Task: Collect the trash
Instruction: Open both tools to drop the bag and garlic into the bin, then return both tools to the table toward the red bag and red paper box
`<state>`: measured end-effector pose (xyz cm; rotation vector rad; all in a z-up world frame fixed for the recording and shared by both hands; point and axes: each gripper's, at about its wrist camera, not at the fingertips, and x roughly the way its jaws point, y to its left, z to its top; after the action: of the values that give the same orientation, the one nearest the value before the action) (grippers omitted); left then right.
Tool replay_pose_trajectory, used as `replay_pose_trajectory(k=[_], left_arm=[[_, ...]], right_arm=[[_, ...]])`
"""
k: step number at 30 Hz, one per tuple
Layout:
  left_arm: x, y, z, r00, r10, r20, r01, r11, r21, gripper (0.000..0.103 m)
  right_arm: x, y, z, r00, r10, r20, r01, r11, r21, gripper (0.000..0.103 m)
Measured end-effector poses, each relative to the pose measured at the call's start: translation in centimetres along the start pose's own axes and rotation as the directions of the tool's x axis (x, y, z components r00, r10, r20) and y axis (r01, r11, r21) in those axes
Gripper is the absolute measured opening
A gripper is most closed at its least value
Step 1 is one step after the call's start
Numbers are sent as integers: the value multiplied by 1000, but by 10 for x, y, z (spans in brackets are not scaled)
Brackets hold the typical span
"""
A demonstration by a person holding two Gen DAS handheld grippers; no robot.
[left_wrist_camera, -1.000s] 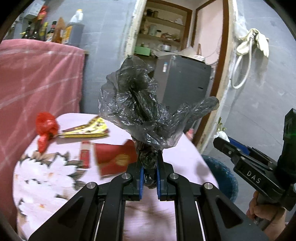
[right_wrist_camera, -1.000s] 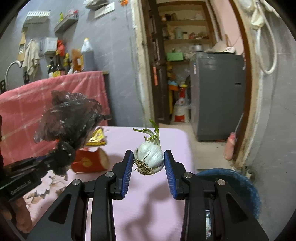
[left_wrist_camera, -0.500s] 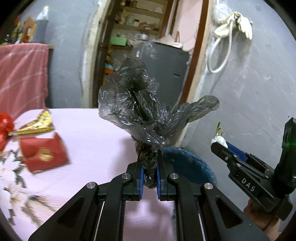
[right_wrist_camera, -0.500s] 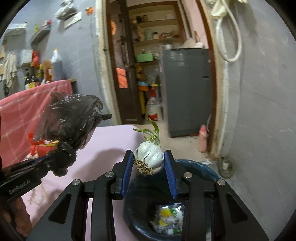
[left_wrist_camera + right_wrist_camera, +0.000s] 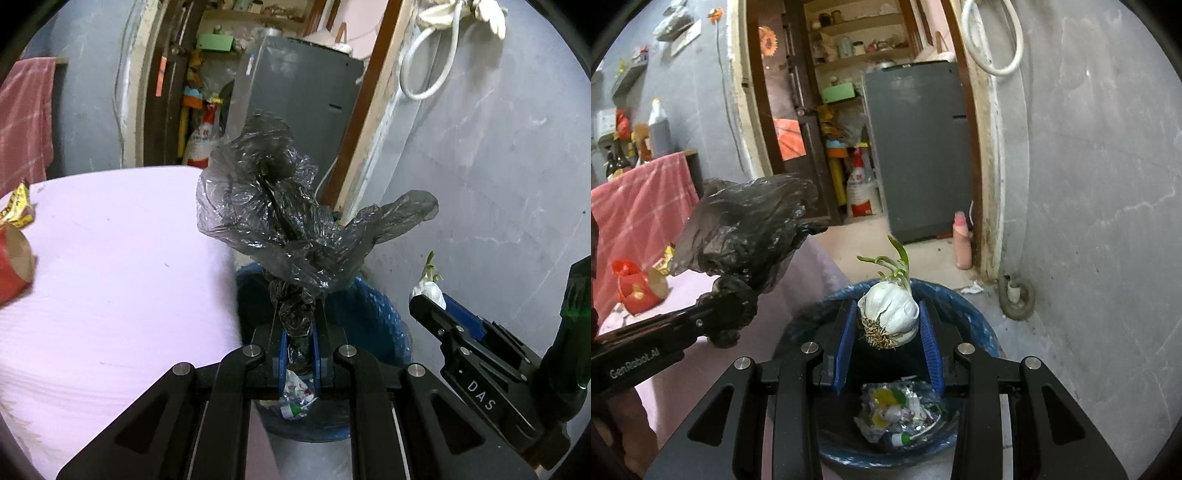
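Above the blue bin [image 5: 979, 325], left tongs [image 5: 298, 354] clamp a black bag [image 5: 280, 218], right tongs [image 5: 888, 347] a sprouted garlic [image 5: 892, 314].

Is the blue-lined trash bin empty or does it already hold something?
Not empty: the blue-lined trash bin holds a crumpled foil wrapper at its bottom.

We find the bin [image 5: 373, 317] ahead of the left gripper [image 5: 298, 349] largely masked by the black bag [image 5: 288, 229]. Left of it, the red tube [image 5: 11, 262] is cut by the frame edge. Labels on the bin's litter [image 5: 899, 413] below the right gripper [image 5: 888, 338] are too small to read.
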<state>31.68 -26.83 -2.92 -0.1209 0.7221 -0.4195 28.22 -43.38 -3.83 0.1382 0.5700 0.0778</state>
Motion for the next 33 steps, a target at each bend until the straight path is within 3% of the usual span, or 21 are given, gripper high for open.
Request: replay_pose_trajectory(k=[4, 16, 21, 28, 33], left_arm=[[15, -2, -4, 999, 6, -44, -5, 1000, 12, 8], [18, -2, -8, 999, -8, -50, 10, 1000, 28, 12], [16, -1, -8, 999, -20, -45, 21, 999, 25, 28], [7, 3, -3, 999, -35, -19, 35, 999, 4, 38], [-10, 7, 3, 998, -19, 55, 19, 1000, -13, 52]], right_arm=[[6, -5, -2, 1000, 2, -28, -2, 1000, 12, 33], [11, -12, -3, 999, -1, -50, 3, 999, 39, 34], [10, -15, 0, 999, -5, -39, 7, 999, 49, 41], [2, -17, 3, 1000, -23, -8, 24, 998, 58, 42], [-11, -13, 12, 998, -41, 56, 38, 998, 53, 52]])
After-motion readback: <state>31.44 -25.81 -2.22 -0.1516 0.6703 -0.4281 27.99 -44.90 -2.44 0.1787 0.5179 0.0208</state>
